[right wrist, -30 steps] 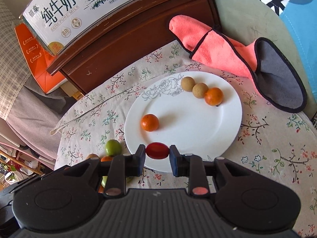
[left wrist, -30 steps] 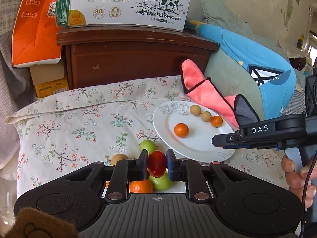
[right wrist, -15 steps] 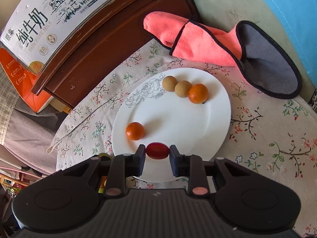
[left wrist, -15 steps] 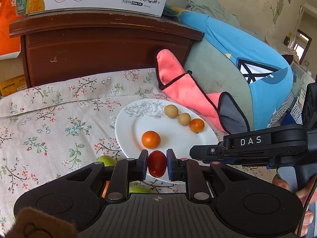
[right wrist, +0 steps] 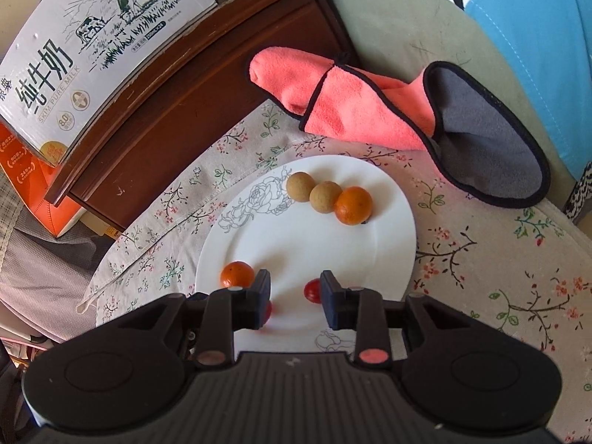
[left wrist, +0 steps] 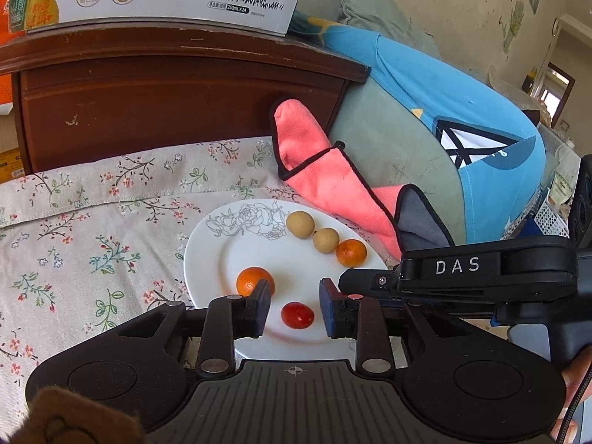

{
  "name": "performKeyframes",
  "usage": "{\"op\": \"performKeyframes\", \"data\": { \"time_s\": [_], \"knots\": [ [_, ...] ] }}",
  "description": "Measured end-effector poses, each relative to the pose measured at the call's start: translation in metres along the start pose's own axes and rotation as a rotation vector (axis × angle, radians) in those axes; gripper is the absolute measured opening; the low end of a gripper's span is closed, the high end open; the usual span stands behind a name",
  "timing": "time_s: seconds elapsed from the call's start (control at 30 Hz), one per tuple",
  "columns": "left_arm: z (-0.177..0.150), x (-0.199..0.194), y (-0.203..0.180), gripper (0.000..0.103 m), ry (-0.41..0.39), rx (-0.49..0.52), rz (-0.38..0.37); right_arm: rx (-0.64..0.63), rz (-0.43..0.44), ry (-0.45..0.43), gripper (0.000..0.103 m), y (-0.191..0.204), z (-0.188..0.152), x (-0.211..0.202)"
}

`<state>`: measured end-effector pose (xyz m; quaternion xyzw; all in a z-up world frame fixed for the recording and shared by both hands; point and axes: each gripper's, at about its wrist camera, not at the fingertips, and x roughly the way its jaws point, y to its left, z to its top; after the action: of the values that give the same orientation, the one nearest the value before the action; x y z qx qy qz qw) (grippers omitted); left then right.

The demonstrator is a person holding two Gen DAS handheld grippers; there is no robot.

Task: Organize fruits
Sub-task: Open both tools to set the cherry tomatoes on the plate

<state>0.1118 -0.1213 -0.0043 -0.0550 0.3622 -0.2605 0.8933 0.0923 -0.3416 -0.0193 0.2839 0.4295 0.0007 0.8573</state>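
White plate (left wrist: pixel 207 259): sits on the floral tablecloth (left wrist: pixel 92 229), now carrying six small fruits that I can see.
Left gripper (left wrist: pixel 295 305): fingers spread wide, holding nothing; half a second ago they were pinching a red fruit, so the release has just happened.
Left red fruit (left wrist: pixel 297 315): lies on the plate's near part, between the spread fingers and touching neither.
Right gripper (right wrist: pixel 295 298): fingers also spread and empty; a moment ago they too were pinching a red fruit.
Right red fruit (right wrist: pixel 312 290): rests on the plate just beside the inner face of the right-hand finger; whether it touches the pad is hard to tell.
Second red shape (right wrist: pixel 267 309): peeks out behind the other finger in the right wrist view, probably the left gripper's fruit.
Other fruit on plate: one orange (left wrist: pixel 255 281) near the left gripper's finger, plus two tan round fruits (left wrist: pixel 300 225) and a smaller orange (left wrist: pixel 351 252) in a touching row toward the far rim.
Surroundings: pink cloth (left wrist: pixel 318 181) beyond the plate, milk carton (right wrist: pixel 92 55) on the wooden cabinet (left wrist: pixel 177 96).
Meaning for the task: both red fruits count as delivered, by my reading. The green and orange fruits seen off the plate a second ago are out of frame now and likely remain to be collected.
Risk: round fruits may roll if a finger nudges them on lifting away.
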Motion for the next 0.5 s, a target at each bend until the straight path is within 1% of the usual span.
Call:
{"op": "performKeyframes", "data": {
  "time_s": [0.03, 0.07, 0.1, 0.17, 0.27, 0.4, 0.5],
  "knots": [
    [0.002, -0.004, 0.0, 0.049, -0.01, 0.001, 0.012, -0.006, 0.006, -0.003, 0.033, 0.001, 0.0, -0.001],
    [0.004, -0.008, 0.0, 0.063, -0.018, 0.008, 0.038, -0.013, 0.01, -0.006, 0.034, 0.003, 0.0, -0.002],
    [0.006, -0.012, 0.0, 0.068, -0.03, 0.017, 0.057, -0.016, 0.017, -0.014, 0.035, 0.005, 0.001, -0.004],
    [0.01, -0.022, 0.002, 0.069, -0.048, 0.027, 0.07, -0.027, 0.021, -0.022, 0.037, 0.007, 0.002, -0.006],
    [0.015, -0.034, 0.008, 0.071, -0.054, 0.016, 0.086, -0.047, 0.015, -0.034, 0.037, 0.011, 0.002, -0.01],
    [0.017, -0.053, 0.014, 0.072, -0.07, 0.035, 0.133, -0.063, 0.019, -0.033, 0.037, 0.014, 0.0, -0.014],
    [0.016, -0.065, 0.02, 0.073, -0.066, 0.045, 0.171, -0.08, 0.025, -0.031, 0.037, 0.018, -0.005, -0.018]
  ]
}}
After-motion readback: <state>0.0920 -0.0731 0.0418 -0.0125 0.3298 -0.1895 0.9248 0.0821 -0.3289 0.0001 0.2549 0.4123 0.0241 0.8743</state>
